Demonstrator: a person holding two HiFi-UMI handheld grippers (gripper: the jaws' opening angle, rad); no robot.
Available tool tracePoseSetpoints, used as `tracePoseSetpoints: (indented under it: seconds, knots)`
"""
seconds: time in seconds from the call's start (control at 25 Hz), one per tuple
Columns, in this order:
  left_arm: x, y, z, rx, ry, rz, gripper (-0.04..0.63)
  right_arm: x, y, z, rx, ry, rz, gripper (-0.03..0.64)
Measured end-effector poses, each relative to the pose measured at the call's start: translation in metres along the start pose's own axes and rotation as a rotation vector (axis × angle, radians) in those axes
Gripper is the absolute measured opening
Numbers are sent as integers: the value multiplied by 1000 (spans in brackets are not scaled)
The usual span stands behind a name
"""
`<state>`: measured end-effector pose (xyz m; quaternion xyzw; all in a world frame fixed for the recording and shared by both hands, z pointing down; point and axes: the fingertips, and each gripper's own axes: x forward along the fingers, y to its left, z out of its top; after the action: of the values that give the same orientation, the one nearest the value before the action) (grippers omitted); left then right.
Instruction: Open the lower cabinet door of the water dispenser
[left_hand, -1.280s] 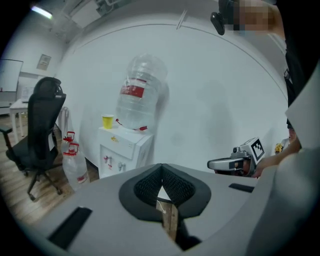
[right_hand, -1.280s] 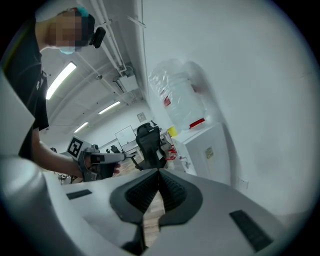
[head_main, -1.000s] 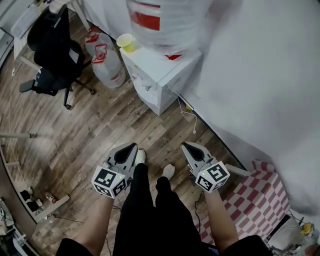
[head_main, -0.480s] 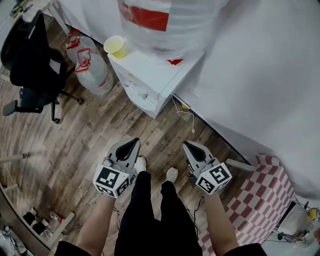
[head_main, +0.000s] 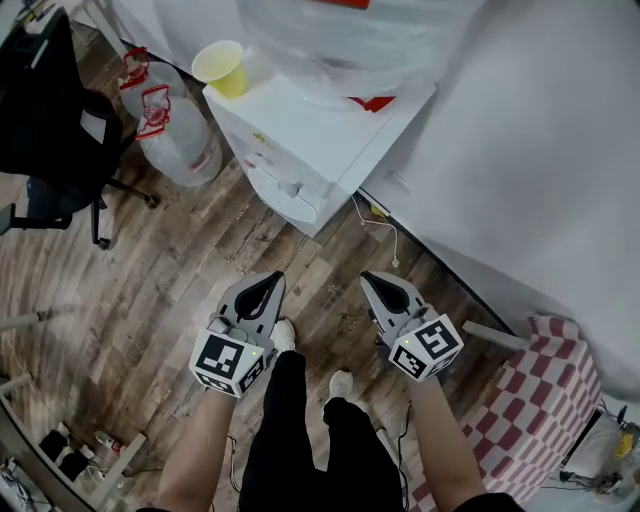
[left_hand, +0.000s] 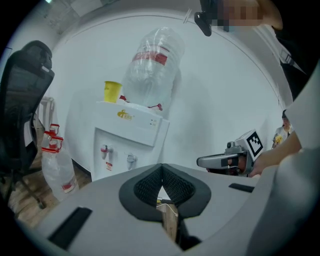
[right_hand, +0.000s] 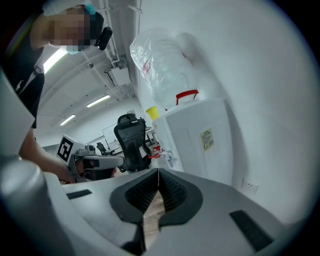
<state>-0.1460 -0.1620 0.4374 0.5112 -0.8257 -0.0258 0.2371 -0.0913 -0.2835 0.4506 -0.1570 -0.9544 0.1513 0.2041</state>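
The white water dispenser (head_main: 318, 140) stands against the wall with a big clear bottle (head_main: 345, 35) on top and a yellow cup (head_main: 222, 68) beside it. Its taps (left_hand: 105, 150) face me in the left gripper view. The lower cabinet door is hidden below the dispenser's top and behind the gripper body. My left gripper (head_main: 270, 283) and right gripper (head_main: 372, 280) hang side by side in front of the dispenser, a short way from it, both shut and empty. From the right gripper (right_hand: 158, 171) I see the dispenser's side panel (right_hand: 200, 140).
Two spare water jugs (head_main: 165, 125) stand left of the dispenser. A black office chair (head_main: 45, 115) is further left. A white cable (head_main: 388, 238) trails on the wood floor by the wall. A red checkered mat (head_main: 545, 400) lies at the right. My feet are below the grippers.
The dispenser has come closer and larger in the head view as I stepped toward it. Both grippers stayed shut and side by side.
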Motion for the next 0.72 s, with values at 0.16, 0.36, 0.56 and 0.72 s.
tracePoseSetpoints:
  seconds: [0.16,0.36,0.56,0.72]
  knots:
    - [23,16,-47,32,-23,30,14,30,-27,-56,-43,-4,13,23]
    - [67,32,-121,84,-55,48,14,67,-69,-127,-131,-38,3,23]
    - [110,62,-194,141,-55,34,14,111,-112,-185,-170,-87,-7,23]
    - [141,78,-236,191,-72,34,14,138,-140,-223,-204,-103,-5,25]
